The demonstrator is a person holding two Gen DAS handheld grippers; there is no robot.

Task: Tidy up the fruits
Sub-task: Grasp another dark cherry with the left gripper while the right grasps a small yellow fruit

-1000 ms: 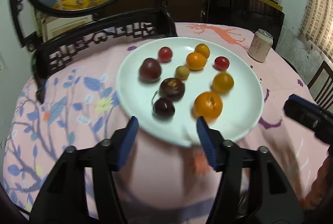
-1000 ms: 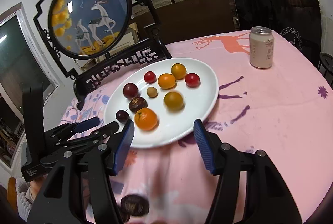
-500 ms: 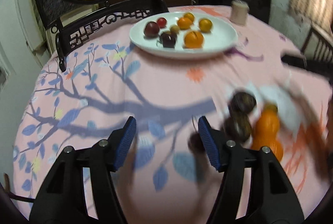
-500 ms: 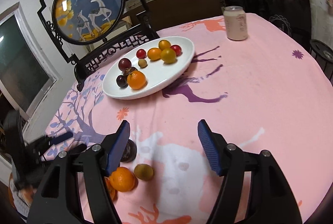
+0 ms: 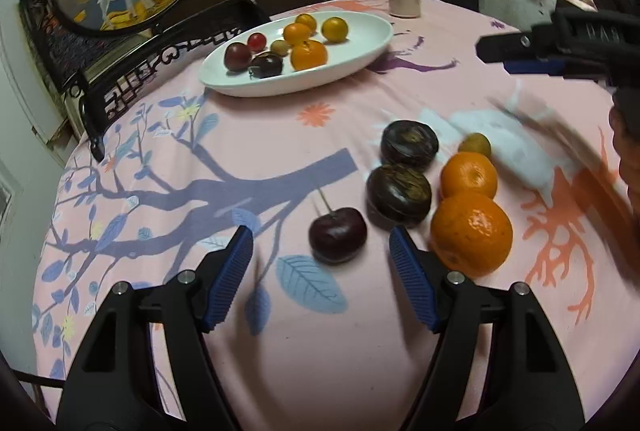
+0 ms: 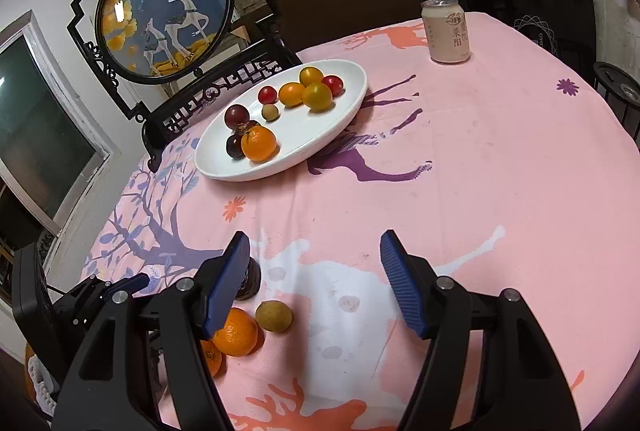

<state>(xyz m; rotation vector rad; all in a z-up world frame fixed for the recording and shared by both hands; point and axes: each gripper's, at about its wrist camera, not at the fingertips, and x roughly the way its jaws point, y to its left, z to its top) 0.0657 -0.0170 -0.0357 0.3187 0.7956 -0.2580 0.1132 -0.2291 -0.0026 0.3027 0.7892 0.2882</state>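
Loose fruit lies on the pink tablecloth near me: a dark cherry (image 5: 337,235), two dark round fruits (image 5: 400,193), two oranges (image 5: 471,233) and a small yellow-brown fruit (image 5: 475,145). My left gripper (image 5: 320,231) hangs low over the cloth with its jaws opening. The cherry sits just ahead, between the blue pads (image 5: 232,271), touched by neither. My right gripper (image 6: 314,235) is open over bare cloth with nothing between its fingers. Just to its left lie an orange (image 6: 235,335) and the yellow-brown fruit (image 6: 274,315). A white plate (image 6: 320,143) farther back holds several fruits.
A drink can (image 6: 446,31) stands at the far side of the round table. A round deer picture on a black carved stand (image 6: 164,11) rises behind the plate. The right gripper (image 5: 532,59) and a hand (image 5: 628,135) show at the left wrist view's right edge.
Both grippers have drawn back from the plate toward the near side of the table. The loose fruit has come into view, and the cherry now lies between the left fingers. Both jaws stand wider.
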